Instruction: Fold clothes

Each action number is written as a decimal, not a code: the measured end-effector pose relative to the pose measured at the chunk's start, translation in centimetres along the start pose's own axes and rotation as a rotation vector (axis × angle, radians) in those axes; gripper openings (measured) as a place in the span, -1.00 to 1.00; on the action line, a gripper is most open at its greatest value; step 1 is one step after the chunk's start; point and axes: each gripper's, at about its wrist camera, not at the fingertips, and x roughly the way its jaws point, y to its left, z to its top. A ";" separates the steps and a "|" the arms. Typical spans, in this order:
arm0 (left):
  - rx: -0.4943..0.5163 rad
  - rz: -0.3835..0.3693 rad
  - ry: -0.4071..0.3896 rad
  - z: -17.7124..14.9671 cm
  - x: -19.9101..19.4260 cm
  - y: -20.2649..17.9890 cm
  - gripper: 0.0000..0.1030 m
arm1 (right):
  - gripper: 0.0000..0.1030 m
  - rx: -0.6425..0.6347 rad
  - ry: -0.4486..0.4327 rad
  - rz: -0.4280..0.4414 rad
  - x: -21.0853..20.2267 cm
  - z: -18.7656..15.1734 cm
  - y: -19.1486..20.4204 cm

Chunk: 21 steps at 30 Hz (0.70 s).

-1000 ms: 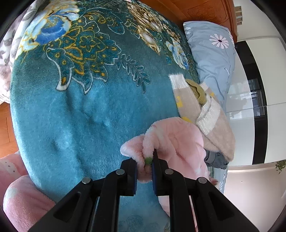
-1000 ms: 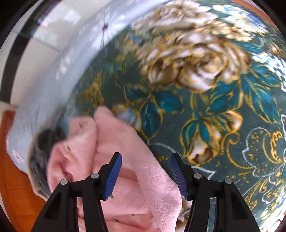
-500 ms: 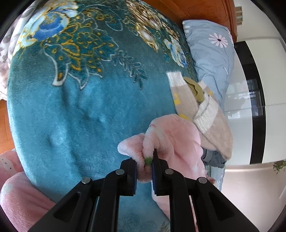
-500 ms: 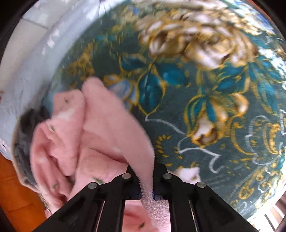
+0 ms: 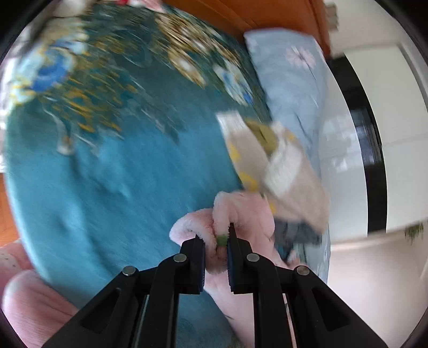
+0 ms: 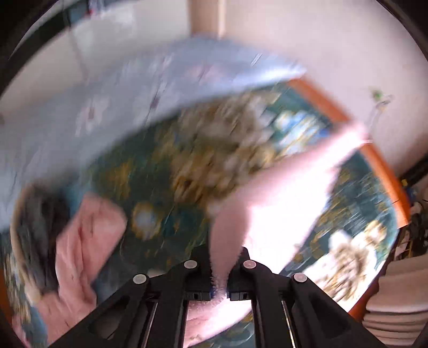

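Note:
A fluffy pink garment (image 5: 243,214) lies bunched at the near right of a teal flowered blanket (image 5: 120,174). My left gripper (image 5: 216,241) is shut on a thick fold of the garment beside a small green patch. In the right wrist view my right gripper (image 6: 219,259) is shut on another edge of the pink garment (image 6: 272,198), which stretches up and to the right, taut and lifted off the blanket (image 6: 165,214). More of the pink cloth (image 6: 85,241) sags at the left. Both views are blurred by motion.
A beige and white knitted garment (image 5: 283,171) and a dark grey one (image 5: 294,233) lie just right of the pink garment. A light blue flowered pillow (image 5: 291,75) sits by the orange wooden headboard (image 5: 240,16). Pink bedding (image 5: 29,302) shows at the lower left. White walls lie beyond.
My right gripper closed on the pink garment's edge, then swung up and away, pulling the cloth taut. The left gripper kept its hold and shifted, blurring the view.

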 end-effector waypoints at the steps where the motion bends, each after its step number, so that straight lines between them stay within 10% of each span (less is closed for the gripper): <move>1: -0.015 0.010 -0.005 0.2 -0.4 0.6 -0.75 | -0.88 -0.005 0.054 0.023 2.3 -0.4 1.3; 4: -0.058 0.038 -0.021 1.0 -1.6 2.5 -0.75 | -0.87 0.006 0.149 0.055 7.4 -1.8 4.7; 14: -0.068 0.107 -0.043 3.3 -0.9 2.5 -0.74 | -0.82 -0.036 0.054 0.065 8.7 0.9 8.8; 21: -0.101 0.166 -0.037 3.8 0.3 3.7 -0.74 | -0.87 0.049 0.088 0.025 10.7 2.6 6.2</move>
